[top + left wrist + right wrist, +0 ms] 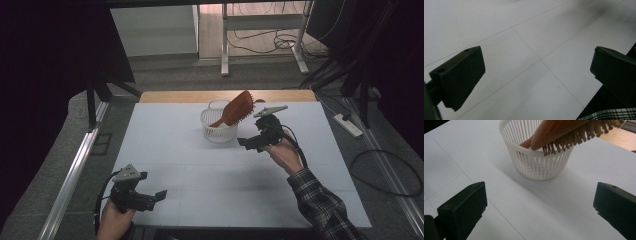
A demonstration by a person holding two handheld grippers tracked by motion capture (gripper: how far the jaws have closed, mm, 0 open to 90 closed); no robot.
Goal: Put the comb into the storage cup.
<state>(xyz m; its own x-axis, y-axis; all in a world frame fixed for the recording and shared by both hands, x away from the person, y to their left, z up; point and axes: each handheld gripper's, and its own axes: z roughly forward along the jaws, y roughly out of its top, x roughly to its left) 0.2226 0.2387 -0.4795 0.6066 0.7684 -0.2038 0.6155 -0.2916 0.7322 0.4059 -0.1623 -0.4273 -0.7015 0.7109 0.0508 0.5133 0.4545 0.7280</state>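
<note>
The high view looks forward and down from above the person's side, taking in the whole white tabletop [200,170]. The left gripper view rides close over bare surface near the front edge. The right gripper view faces the white slatted plastic basket [537,167] from nearby, which the high view shares [218,131]

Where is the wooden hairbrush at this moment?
In the high view, the hairbrush stands handle-down in the white basket near the table's far edge, leaning over its rim, just beyond the open right gripper.

white basket [218,131], reddish-brown hairbrush [237,109], plaid sleeve [322,205]
</note>
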